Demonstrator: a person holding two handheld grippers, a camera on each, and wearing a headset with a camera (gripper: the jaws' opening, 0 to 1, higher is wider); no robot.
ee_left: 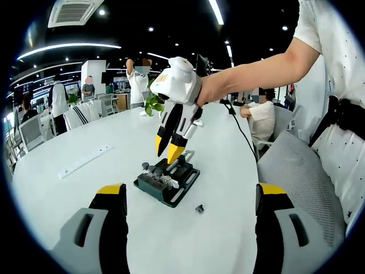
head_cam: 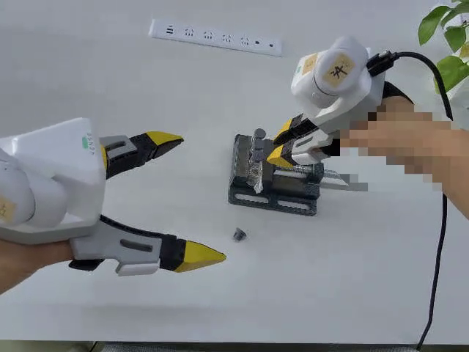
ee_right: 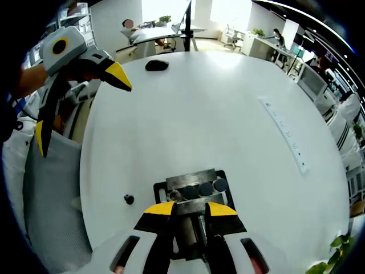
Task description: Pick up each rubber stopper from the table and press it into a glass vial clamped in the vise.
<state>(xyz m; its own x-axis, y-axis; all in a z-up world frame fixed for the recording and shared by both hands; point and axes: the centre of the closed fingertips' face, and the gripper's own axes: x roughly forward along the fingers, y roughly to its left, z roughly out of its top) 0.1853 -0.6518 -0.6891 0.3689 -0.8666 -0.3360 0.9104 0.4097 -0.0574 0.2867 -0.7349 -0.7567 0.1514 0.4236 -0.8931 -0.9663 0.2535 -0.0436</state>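
Gripper, left (head_cam: 199,196): I am holding it wide, its yellow-tipped jaws standing far apart with nothing between them, and I am keeping it low over the near-left part of the white table (head_cam: 146,88), well apart from the vise (head_cam: 275,187). In the left gripper view the left gripper (ee_left: 191,191) is framing the vise (ee_left: 168,182) between its two jaws. Gripper, right (head_cam: 277,148): I am keeping its jaws narrow, a small gap showing between the tips and nothing gripped there, and I am hanging it just above the vise, tips slanting down beside the glass vials (head_cam: 256,155); whether the tips are touching them I cannot tell. In the right gripper view the right gripper (ee_right: 189,209) is looking straight down on the vise (ee_right: 194,188), where the vials are standing in a row in the clamp, three of them wearing dark round tops (ee_right: 205,188). Rubber stopper (head_cam: 239,235), one, small and dark: it is lying loose on the table just in front of the vise, between the vise and me, and is showing likewise in the left gripper view (ee_left: 199,208) and the right gripper view (ee_right: 129,199). Power strip (head_cam: 216,37), white: it is lying along the far side of the table. Cable (head_cam: 440,242), black: it is trailing from the right gripper down the right edge. Plant (head_cam: 447,44): green leaves are showing at the far right corner.
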